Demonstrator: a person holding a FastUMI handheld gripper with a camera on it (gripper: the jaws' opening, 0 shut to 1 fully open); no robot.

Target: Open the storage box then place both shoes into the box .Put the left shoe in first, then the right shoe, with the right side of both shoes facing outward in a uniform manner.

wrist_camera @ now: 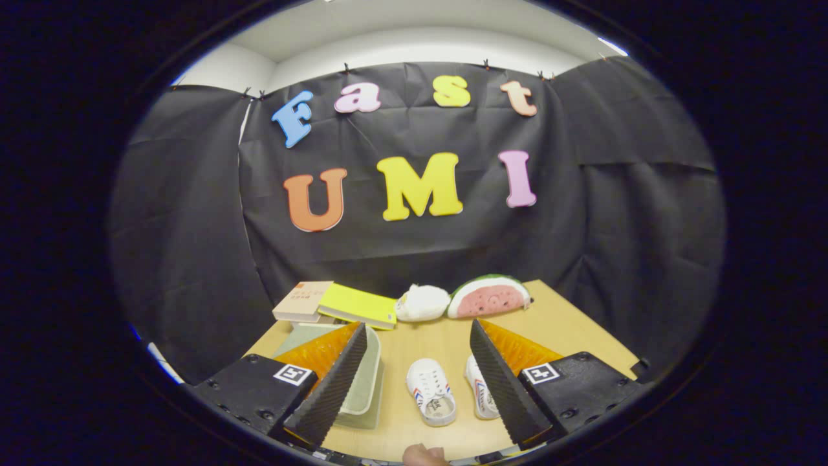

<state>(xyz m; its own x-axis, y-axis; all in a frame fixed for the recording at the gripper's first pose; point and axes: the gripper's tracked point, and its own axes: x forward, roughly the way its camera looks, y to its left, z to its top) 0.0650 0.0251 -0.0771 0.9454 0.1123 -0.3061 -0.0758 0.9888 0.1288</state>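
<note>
The table (569, 323) is a light wooden surface that carries every item in the scene. The storage box (365, 382), a pale green container with its lid closed, sits on the table and serves as the reference point here; its near side is partly hidden behind the left finger of the claw. The claw (418, 378) is held above the table in a released state, its two ribbed black fingers (330, 388) spread wide apart and gripping nothing. Beyond the storage box, at the back of the table, lie two books: a tan book (301, 301) and, overlapping it on the side away from the wall corner, a yellow book (359, 305). Farther from the storage box along the same back line rests a watermelon-slice plush (490, 298), with a white plush (422, 302) touching it, between it and the yellow book. Two white shoes stand just beside the storage box, in the gap between the fingers: the nearer shoe (431, 391) is fully visible, and the farther shoe (479, 388) is partly covered by the right finger. The shoes are close together, toes pointing toward the plush items.
</note>
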